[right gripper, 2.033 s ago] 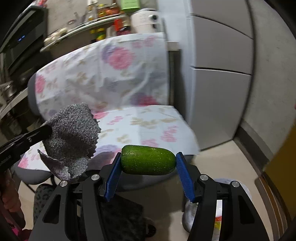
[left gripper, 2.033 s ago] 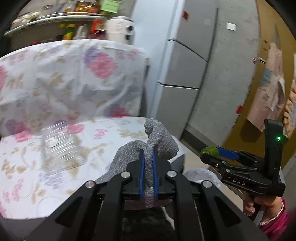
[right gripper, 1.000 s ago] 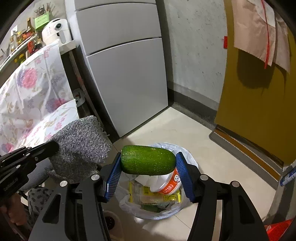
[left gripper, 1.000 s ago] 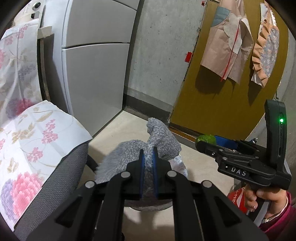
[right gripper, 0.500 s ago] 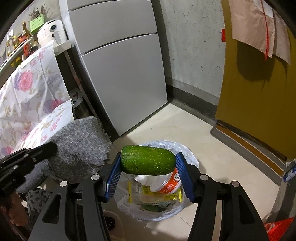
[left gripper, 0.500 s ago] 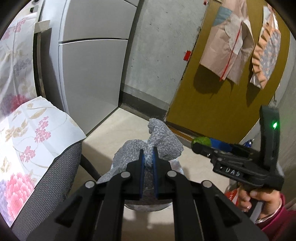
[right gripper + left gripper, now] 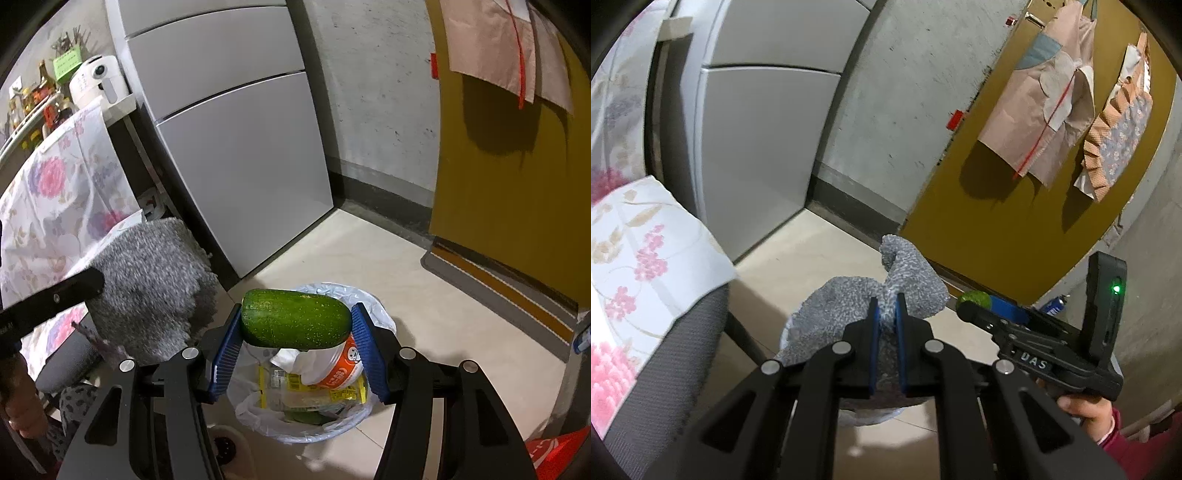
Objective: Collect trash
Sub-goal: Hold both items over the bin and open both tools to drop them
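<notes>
Left tongs [image 7: 885, 314], black with blue pads, clenched on a bunched grey fuzzy cloth [image 7: 908, 284] that rises above the pads and drapes down in front. Seen from the right wrist, same grey cloth [image 7: 151, 288] hanging in a thick fold at the tip of the left tool, held off the floor just left of the bin.

Right tongs [image 7: 295, 332], black with ribbed blue pads [image 7: 364, 343], grasping a short dark-green speckled cucumber piece [image 7: 295, 319] crosswise, one cut end against each pad. Held directly above a round waste bin lined with a white plastic bag [image 7: 369, 301]. Inside the bin: an orange-and-white paper cup [image 7: 340, 369] tipped on its side, a crumpled white wrapper [image 7: 291, 360], a yellow printed packet [image 7: 314, 387], and something green [image 7: 306, 415] lower down.

From the left wrist, right tongs [image 7: 979, 306] visible side-on with the green piece [image 7: 977, 298] at the tip, a green light [image 7: 1116, 288] lit on the black body, and the right hand [image 7: 1082, 408] in a pink sleeve around the grip.

Bin standing on a beige tiled floor [image 7: 461, 332]. Tall grey refrigerator [image 7: 236, 147] behind on the left, bare concrete wall [image 7: 373, 92] beside it, mustard-yellow door [image 7: 509, 184] on the right with pale pink fabric [image 7: 1038, 103] hung on it. Chair draped in a pink floral cover [image 7: 642, 251] at far left.
</notes>
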Tool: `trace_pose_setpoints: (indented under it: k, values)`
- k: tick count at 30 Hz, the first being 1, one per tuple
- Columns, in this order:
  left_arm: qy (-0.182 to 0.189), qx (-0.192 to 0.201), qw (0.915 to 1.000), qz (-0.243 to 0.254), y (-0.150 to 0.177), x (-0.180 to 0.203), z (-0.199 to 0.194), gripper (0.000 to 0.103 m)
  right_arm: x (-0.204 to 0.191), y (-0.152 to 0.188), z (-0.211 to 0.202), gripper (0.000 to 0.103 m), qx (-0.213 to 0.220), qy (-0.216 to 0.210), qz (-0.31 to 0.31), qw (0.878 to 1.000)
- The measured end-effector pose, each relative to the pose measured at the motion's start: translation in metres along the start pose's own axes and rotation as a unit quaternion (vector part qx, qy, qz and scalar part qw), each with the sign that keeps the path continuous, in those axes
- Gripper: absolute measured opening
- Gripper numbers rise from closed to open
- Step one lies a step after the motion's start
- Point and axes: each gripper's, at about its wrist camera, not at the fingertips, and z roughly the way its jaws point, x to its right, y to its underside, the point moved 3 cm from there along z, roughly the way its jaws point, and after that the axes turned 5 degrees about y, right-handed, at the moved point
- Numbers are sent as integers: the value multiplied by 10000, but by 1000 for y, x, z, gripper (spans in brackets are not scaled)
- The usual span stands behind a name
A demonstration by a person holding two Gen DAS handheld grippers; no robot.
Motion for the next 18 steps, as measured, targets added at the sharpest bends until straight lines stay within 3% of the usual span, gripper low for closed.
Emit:
trace_pose_setpoints:
  k: [5,9,11,14,18]
  values:
    - [415,109,9976,-553,-12,-14,-13,6,6,-2,1,59,12,33,94,9999]
    - [398,628,9934,-869,-35,-30,-55,6,9,-3,-1,59,65,23,154,9999]
    - [238,856,9927,-816,-40,-37,-78,6,8,-3,-2,59,97,3,177,9998]
    - [-294,1159,9906,-669,-42,-54,-115,6,8,-4,-3,59,157,-57,178,9997]
    - [-1412,1186,9807,-651,-28,-93,-150,6,3,-4,-2,59,193,-92,110,9997]
